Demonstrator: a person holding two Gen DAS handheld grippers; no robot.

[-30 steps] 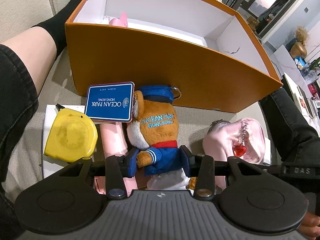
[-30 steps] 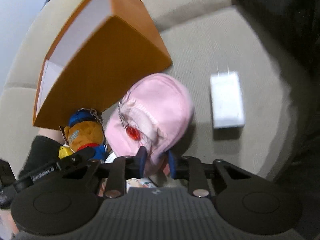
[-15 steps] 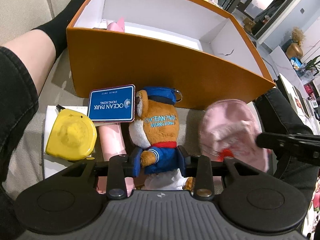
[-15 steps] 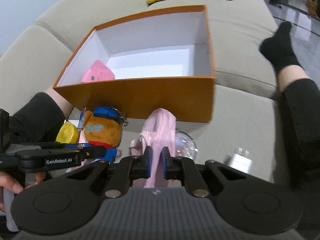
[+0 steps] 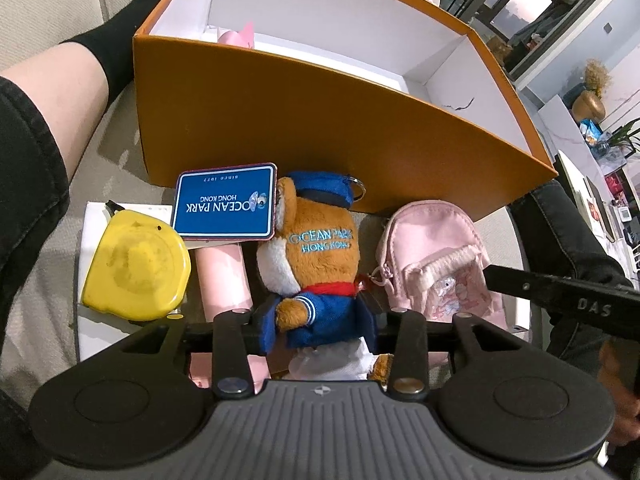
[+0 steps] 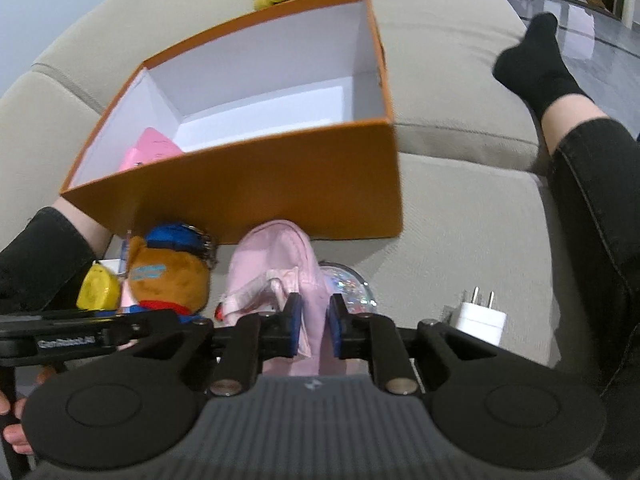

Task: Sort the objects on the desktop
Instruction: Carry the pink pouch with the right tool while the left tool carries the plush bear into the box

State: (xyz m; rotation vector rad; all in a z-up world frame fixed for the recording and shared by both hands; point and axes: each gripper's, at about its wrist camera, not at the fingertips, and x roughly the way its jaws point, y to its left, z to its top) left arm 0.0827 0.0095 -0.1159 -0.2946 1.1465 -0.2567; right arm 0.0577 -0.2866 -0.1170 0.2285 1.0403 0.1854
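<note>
A: Item 1, R gripper (image 6: 313, 330): jaws have just been opening a little, pads pinching small pink fabric backpack pouch (image 6: 280, 272), in front of orange cardboard box (image 6: 256, 196).

B: Handling?

A: Soft, light, floppy; grip mid-body. L gripper (image 5: 320, 326): jaws just widened, clasping brown plush bear keychain (image 5: 316, 248).

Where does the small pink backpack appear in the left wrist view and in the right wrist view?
Left wrist view: the pink backpack lies right of centre, beside the plush bear.
Right wrist view: low in the centre, between the right gripper fingers.
Shared landmark: the orange box just behind it.
</note>
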